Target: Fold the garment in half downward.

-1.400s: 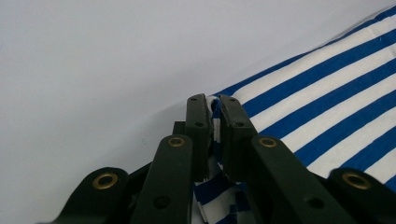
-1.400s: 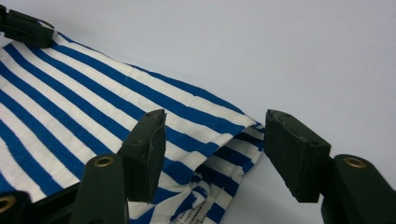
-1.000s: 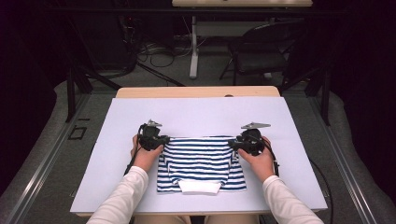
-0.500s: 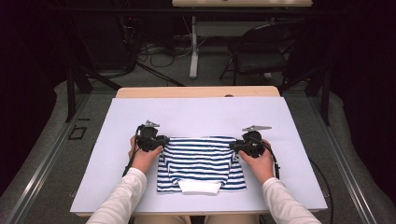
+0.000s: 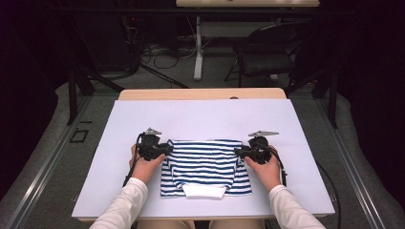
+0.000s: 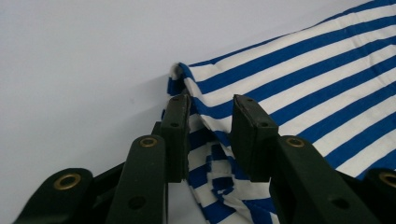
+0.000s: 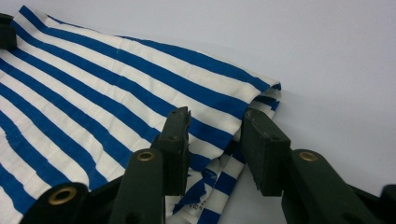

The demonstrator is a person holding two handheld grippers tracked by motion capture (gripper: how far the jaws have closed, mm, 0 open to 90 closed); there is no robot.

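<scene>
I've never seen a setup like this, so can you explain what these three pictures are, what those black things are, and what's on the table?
A person sits at a table with a hand-held gripper in each hand: left gripper, right gripper. One picture comes from a camera above, looking down. The other two come from cameras riding on each gripper, looking along its black jaws. A blue and white striped shirt lies folded on the white surface. Each gripper sits at a far corner of the shirt, with jaws apart around the cloth edge, left and right. Neither has closed on it.
</scene>
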